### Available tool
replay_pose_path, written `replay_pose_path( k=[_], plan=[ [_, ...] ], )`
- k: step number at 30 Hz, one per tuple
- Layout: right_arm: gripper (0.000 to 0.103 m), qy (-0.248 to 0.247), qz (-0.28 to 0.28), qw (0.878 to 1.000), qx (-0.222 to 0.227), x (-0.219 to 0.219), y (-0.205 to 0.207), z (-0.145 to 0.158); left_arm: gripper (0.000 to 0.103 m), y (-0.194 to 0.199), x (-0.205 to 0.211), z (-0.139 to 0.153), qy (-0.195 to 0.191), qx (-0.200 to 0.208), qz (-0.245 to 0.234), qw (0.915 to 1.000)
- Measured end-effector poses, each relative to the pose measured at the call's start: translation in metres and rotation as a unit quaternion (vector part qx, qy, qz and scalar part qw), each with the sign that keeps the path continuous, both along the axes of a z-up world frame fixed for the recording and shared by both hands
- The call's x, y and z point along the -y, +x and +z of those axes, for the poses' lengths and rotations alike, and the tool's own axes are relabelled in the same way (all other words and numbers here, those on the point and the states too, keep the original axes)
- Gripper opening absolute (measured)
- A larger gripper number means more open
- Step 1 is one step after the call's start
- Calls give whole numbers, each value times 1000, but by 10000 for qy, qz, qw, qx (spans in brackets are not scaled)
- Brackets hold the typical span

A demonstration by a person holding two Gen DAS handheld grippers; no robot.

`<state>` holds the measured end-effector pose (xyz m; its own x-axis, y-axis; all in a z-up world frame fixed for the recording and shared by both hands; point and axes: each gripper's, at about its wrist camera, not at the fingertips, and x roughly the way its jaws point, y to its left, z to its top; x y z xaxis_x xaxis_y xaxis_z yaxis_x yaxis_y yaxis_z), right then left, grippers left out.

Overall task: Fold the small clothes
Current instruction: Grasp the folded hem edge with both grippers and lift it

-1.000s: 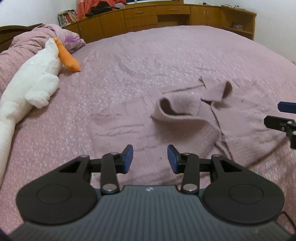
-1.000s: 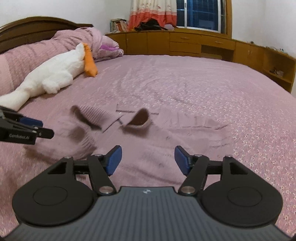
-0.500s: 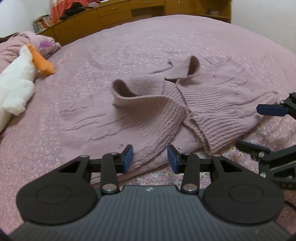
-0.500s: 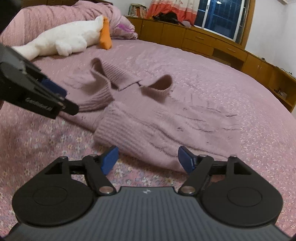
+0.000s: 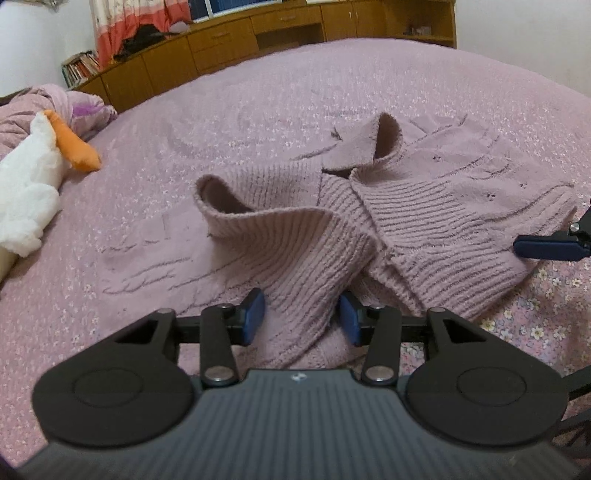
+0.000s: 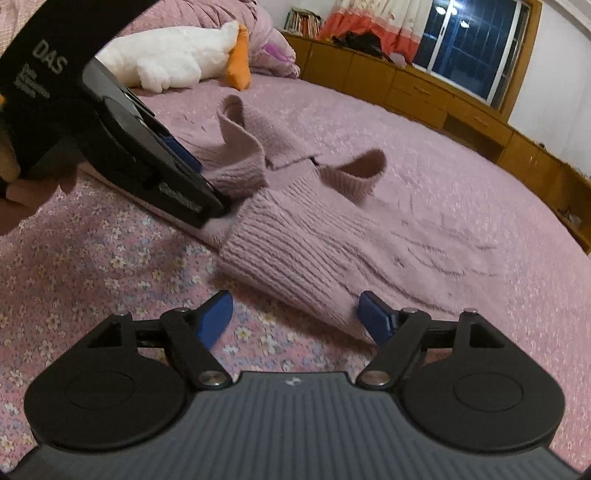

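Observation:
A small mauve knit sweater [image 5: 424,221] lies on the bed, both sleeves folded across its body, cuffs curled up. My left gripper [image 5: 301,314] is open with the near edge of the left folded sleeve between its blue pads. In the right wrist view the sweater [image 6: 314,236] lies just ahead. My right gripper [image 6: 297,319] is open, wide, straddling the sweater's near folded corner. The left gripper [image 6: 184,177] also shows in the right wrist view, low against the sweater's left edge. A right fingertip [image 5: 546,247] shows at the left wrist view's right edge.
The bed has a pink flowered cover [image 5: 258,110]. A white plush goose with an orange beak [image 5: 33,177] lies at the far left by a bunched quilt [image 6: 229,22]. Wooden cabinets [image 5: 229,48] run along the far wall under a window [image 6: 465,37].
Both grippers have come down and forward to the sweater's near edge; it was farther ahead a second ago. Both stay open.

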<state>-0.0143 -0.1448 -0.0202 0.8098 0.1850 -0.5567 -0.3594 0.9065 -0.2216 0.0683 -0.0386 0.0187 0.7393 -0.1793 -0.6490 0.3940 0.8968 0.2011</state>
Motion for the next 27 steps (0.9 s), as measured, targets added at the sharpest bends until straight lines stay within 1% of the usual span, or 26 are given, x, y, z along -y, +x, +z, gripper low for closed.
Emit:
replay_pose_path(
  k=[1,3,5,7,8,9,10,12,13,14,15,17,19,22,24,27],
  plan=[
    [81,-19,8,10000,51,-1,0,0,45,-1,-2,0,-45,19,-7,10000],
    [81,-65,41,9999,123,-4,2,0,15,-1,-5,2,-87,-1,-26,10000],
    [81,-95,110,9998,99,-7,6,-1,14,-1,-10,8,-150,13,-33,9999],
    [80,-117,172,9997,121,-10,9,-2,13,1,-17,15,-305,30,-3,9995],
    [74,-131,180,9996,175,-12,10,-2,13,2,-20,17,-362,56,55,9993],
    [61,-120,155,9995,267,-12,10,-1,13,3,-24,20,-407,82,129,9991],
    [54,-99,126,9992,357,-12,8,1,13,4,-28,23,-432,119,219,9988],
    [38,-53,164,9985,516,-10,4,7,13,6,-35,30,-444,228,371,9981],
    [33,-54,179,9980,603,-10,2,9,13,7,-39,33,-440,301,441,9976],
    [23,-95,184,9974,692,-9,0,11,13,9,-43,36,-428,369,494,9972],
    [15,-102,171,9970,747,-8,-1,13,13,11,-47,39,-417,421,550,9967],
    [7,51,59,9976,686,-3,2,19,13,16,-54,44,-434,448,689,9957],
    [6,132,-122,9976,668,4,8,25,13,23,-62,49,-472,473,861,9940],
    [5,180,-353,9957,842,14,18,38,12,33,-72,55,-562,570,1100,9907],
    [5,180,-476,9938,985,21,25,48,12,41,-77,59,-628,614,1228,9885],
    [5,65,-686,9895,1270,35,44,67,12,58,-80,63,-682,574,1531,9842]
  ],
)
